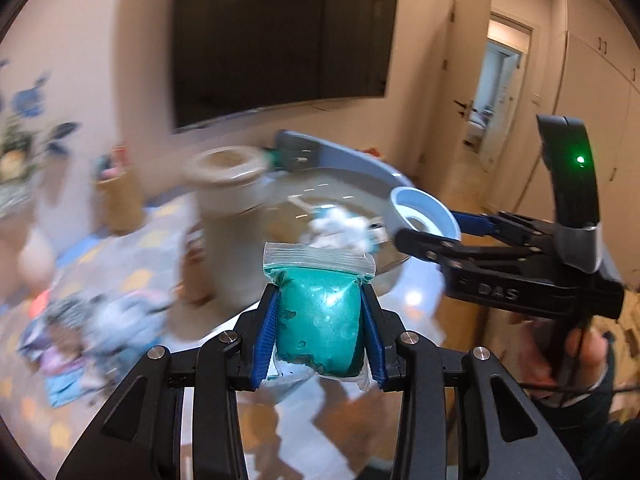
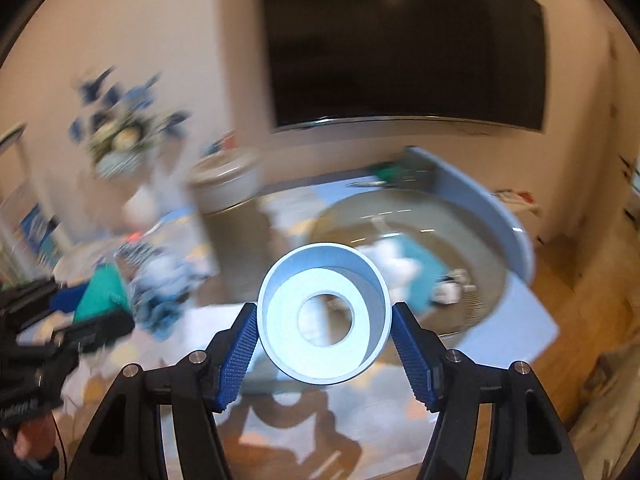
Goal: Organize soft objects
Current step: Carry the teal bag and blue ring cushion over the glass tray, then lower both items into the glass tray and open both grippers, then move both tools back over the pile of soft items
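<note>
behind everything i see a pale wall carrying a big dark flat screen [image 1: 280, 40], and i'll place things against that screen. well below it on the floor sits a round shallow glass-topped basin with a grey-blue rim [image 2: 516, 236], blurred, with white and teal soft items [image 2: 404, 268] lying inside it. below the screen's left corner stands a beige cylindrical bin with a thick rim [image 1: 228, 208], and lower left of that, on a patterned play mat [image 1: 132, 264], lies a smeared heap of blue-grey and striped cloth things [image 1: 108, 320]; i cannot tell them apart. my left gripper [image 1: 320, 336] sits straight below the screen, in the foreground, and its blue ribbed pads [image 1: 266, 336] are drawn in narrow and pressed against both sides of a clear zip bag filled with teal-green squashy stuff [image 1: 320, 320], the bag upright with its sealed strip on top. my right gripper [image 2: 324, 344] is below and right of the screen in the left view, held up by a hand [image 1: 576, 352]; its fingers stand at a middling spread, clamped on either side of a pale blue hollow cylinder with a white ring inside [image 2: 324, 316], its open mouth tilted toward the camera. an open doorway [image 1: 500, 92] lies right of the screen.
</note>
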Tool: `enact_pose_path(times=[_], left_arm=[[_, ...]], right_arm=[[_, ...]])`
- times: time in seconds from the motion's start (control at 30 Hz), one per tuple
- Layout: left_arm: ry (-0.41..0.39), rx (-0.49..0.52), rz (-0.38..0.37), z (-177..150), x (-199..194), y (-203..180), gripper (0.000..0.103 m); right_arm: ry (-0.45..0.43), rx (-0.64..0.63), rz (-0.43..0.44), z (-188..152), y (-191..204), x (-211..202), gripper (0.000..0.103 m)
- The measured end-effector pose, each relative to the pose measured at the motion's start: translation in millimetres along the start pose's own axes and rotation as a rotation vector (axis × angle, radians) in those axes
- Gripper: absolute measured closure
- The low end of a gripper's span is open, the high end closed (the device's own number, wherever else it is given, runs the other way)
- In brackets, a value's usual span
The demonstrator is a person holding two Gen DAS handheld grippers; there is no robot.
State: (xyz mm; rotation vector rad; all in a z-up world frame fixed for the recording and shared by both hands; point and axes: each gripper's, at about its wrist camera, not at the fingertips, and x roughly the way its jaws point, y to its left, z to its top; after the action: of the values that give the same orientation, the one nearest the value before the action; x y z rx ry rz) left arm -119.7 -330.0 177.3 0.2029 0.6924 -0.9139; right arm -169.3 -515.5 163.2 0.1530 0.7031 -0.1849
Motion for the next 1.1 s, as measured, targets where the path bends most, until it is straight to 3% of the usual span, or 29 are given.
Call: enact_pose_path(times=[0.13, 0.37, 0.6, 0.63, 0.7, 0.77, 0.8, 0.97, 1.1], left_arm=[[0.0, 0.035, 0.02, 29, 35, -27, 0.067], [0.049, 0.004, 0.033, 57, 97, -27, 0.067], [0.053, -0.006, 0.08, 70, 132, -28, 0.067], [0.046, -0.01, 0.086, 73, 137, -28, 0.066], [0.031, -0.008, 0.095, 77, 144, -30, 0.054], [0.017, 0.002, 0.116, 80, 147, -35, 0.032], [0.012, 0.003, 0.113, 81, 147, -36, 0.029], [0.001, -0.003, 0.048, 78, 127, -42, 0.029], [-0.032, 0.006, -0.005, 72, 89, -48, 0.029]], right_arm=[[-0.01, 0.057, -0.028, 23, -48, 2, 0.038], [0.03, 0.191, -0.054, 51, -109, 29, 0.038], [0.07, 0.276, -0.066, 62, -141, 59, 0.037], [0.077, 0.283, -0.067, 63, -143, 64, 0.037], [0.086, 0.301, -0.07, 64, -149, 73, 0.036], [0.092, 0.318, -0.052, 63, -153, 80, 0.033], [0.102, 0.327, -0.041, 63, -156, 83, 0.033], [0.11, 0.332, -0.025, 59, -161, 79, 0.033], [0.107, 0.329, -0.012, 52, -155, 63, 0.033]])
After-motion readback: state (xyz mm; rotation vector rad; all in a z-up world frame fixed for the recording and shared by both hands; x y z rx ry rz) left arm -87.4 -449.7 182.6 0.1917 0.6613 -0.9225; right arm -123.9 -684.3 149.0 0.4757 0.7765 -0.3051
